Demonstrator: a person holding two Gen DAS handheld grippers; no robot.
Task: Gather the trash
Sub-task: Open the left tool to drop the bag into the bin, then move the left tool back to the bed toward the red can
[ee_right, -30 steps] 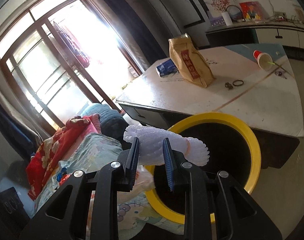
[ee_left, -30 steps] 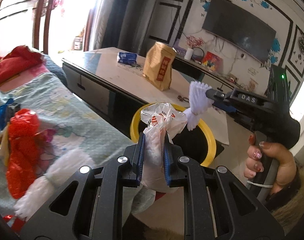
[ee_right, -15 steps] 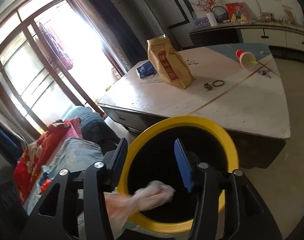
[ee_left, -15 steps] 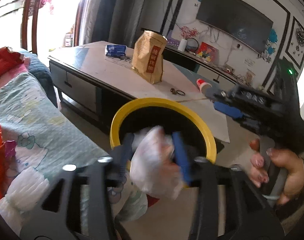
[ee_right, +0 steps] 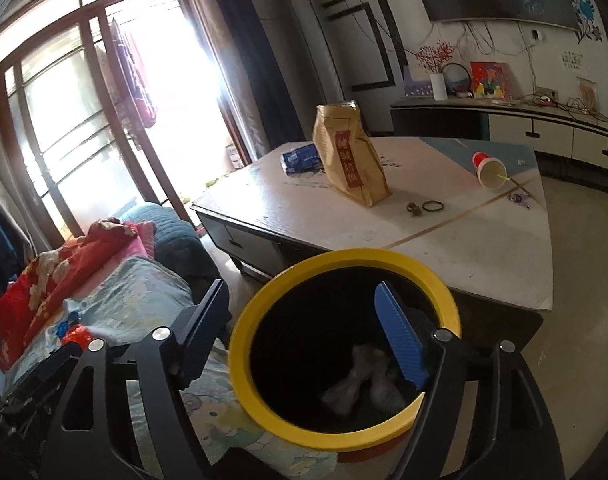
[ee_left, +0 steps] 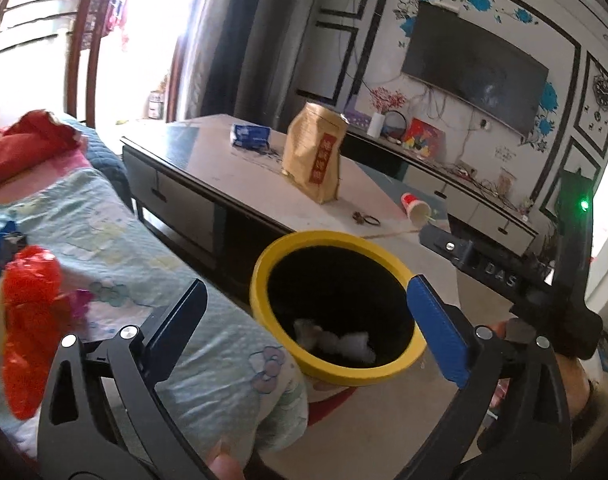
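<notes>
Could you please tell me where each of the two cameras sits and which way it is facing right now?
Left wrist: on the left gripper, open, looking down into the yellow-rimmed bin; the right gripper's body and a hand show at right.
Right wrist: on the right gripper, open above the same bin, facing the window.
Shared: bin, white trash inside, coffee table, brown paper bag.

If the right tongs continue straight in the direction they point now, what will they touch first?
Probably the yellow-rimmed bin. The right tongs are open and aimed into its dark mouth, so they would likely pass the rim and meet the white trash at the bottom. Depth is hard to judge here.
</notes>
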